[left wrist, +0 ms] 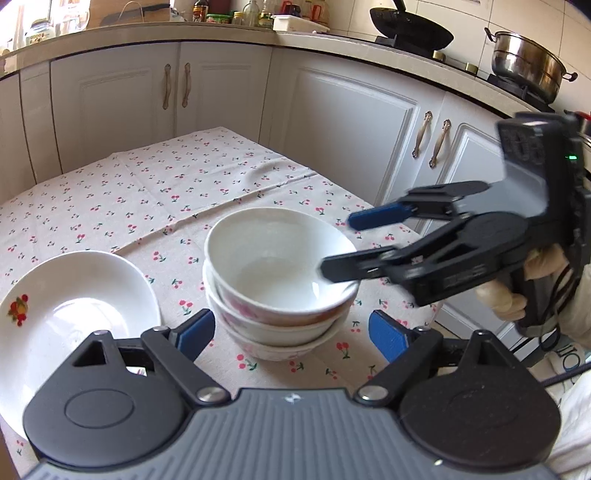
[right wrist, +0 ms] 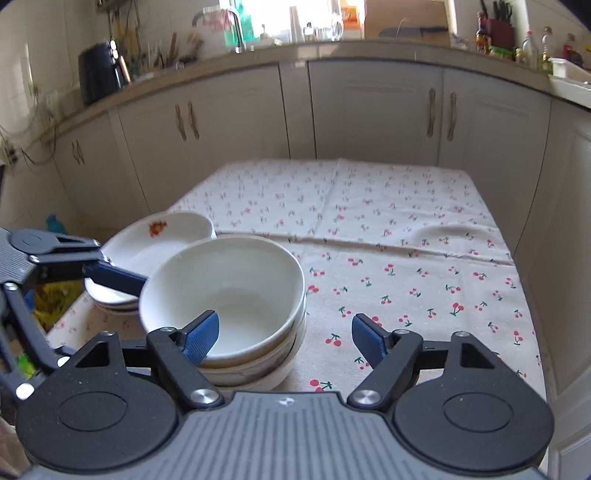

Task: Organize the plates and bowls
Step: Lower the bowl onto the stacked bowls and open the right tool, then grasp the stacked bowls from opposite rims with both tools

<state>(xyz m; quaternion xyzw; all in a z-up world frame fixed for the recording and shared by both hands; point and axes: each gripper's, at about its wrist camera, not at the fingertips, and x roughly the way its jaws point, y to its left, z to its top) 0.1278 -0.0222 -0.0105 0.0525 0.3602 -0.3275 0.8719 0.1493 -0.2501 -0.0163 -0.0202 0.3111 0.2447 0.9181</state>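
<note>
Three white bowls [left wrist: 277, 273] sit nested in a stack on the cherry-print tablecloth [left wrist: 166, 192]. Left of them is a stack of white plates [left wrist: 70, 317], the top one bearing a fruit motif. My left gripper [left wrist: 293, 334] is open, with its blue pads on either side of the bowl stack's near face and clear of it. My right gripper [left wrist: 340, 243] comes in from the right and is open too. One of its fingers reaches over the top bowl's rim and the other stays outside. In the right wrist view the right gripper [right wrist: 284, 334] straddles the rim of the bowls [right wrist: 229, 288], beside the plates [right wrist: 162, 240].
The table's right edge [right wrist: 517, 280] drops off toward white cabinets [left wrist: 351, 122]. A counter behind holds a wok [left wrist: 410, 33], a steel pot [left wrist: 524, 62] and bottles. A gloved hand [left wrist: 517, 291] holds the right gripper. Bare cloth [right wrist: 388, 229] lies beyond and right of the bowls.
</note>
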